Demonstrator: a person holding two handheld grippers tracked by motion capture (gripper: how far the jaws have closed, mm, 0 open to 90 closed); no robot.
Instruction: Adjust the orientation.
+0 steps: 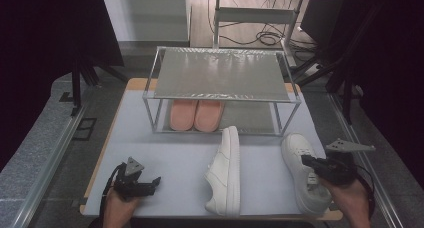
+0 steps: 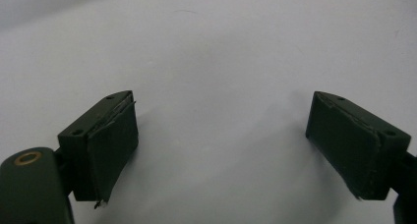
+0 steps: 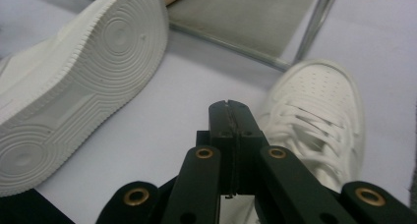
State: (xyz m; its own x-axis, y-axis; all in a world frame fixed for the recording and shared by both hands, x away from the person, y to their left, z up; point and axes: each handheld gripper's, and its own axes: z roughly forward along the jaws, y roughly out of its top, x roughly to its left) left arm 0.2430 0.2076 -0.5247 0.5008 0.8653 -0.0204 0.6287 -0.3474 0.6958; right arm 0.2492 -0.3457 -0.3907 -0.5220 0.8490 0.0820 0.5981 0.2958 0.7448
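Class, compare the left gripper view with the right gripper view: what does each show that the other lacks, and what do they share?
Left gripper view: the left claw, jaws wide apart, nothing between them. Right gripper view: the right claw shut, a white shoe on its side with sole showing, an upright white shoe, and the rack's lower shelf. Shared: the pale tabletop.

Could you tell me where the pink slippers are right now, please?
In the high view, the pink slippers sit side by side on the lower shelf of the metal rack, toward its left, behind the tipped white sneaker.
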